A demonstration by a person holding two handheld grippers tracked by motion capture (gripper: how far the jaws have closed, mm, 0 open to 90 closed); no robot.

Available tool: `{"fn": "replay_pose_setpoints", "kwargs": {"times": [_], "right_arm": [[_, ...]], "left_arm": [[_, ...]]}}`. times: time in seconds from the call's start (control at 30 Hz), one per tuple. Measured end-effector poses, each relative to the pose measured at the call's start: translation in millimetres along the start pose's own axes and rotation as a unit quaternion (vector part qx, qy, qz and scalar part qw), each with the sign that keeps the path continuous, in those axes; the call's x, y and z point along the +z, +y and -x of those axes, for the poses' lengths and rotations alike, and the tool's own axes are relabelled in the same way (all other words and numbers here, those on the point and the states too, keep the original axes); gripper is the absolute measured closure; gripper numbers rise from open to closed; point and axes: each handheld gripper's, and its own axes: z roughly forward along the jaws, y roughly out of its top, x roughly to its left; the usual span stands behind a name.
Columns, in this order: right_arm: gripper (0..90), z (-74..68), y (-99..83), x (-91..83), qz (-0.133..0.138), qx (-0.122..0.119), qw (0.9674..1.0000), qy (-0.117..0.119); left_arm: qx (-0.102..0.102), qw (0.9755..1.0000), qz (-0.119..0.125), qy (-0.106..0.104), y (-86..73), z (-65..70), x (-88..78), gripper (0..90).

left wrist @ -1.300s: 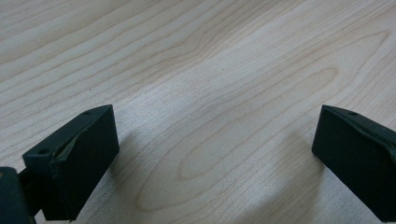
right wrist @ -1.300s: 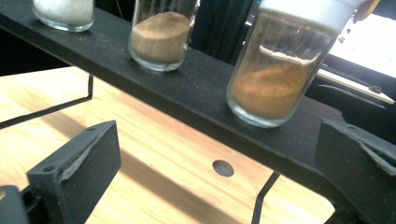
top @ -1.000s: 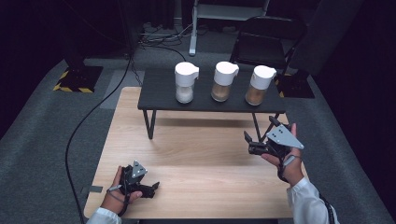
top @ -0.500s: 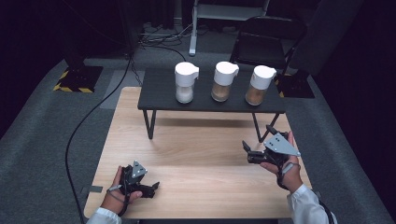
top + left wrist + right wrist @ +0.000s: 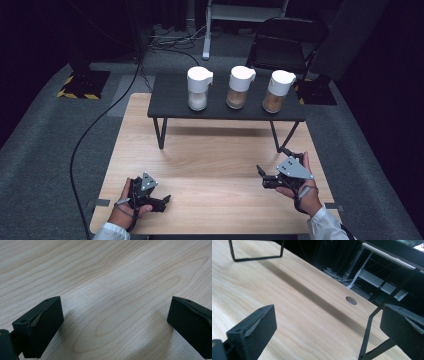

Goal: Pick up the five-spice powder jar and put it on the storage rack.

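While nothing is sitting between either pair of jaws, the things nearest to the work are the three white-lidded jars on the black shelf at the far side of the wooden table: the left jar is showing pale contents, the middle jar light brown, and the right jar a darker brown. They are standing upright in a row, apart from one another, well apart from both grippers, a spacing that, in my judgement, is leaving room for jaws to close on one jar without knocking its neighbour.

The right gripper is being held above the tabletop near the right edge, jaws spread wide and holding nothing; in the right gripper view its camera is looking across bare wood toward the shelf's thin black legs and a round hole in the tabletop. It is lying closest to the right jar, so it looks the likelier one to reach.

The left gripper is resting low at the near left, jaws likewise wide apart and empty, facing plain wood grain in the left gripper view; it appears to be parked out of the way.

Beyond the table, a dark chair and a trailing cable are lying on grey carpet
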Motion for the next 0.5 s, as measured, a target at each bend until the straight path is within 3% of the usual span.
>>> {"fn": "replay_pose_setpoints", "kwargs": {"times": [0.5], "right_arm": [[0.4,-7.8,-19.7,0.9,-0.043,-0.012,0.9989,0.016]], "left_arm": [[-0.001,1.0,0.001,0.0,-0.2,0.3,0.0,0.5]]}}
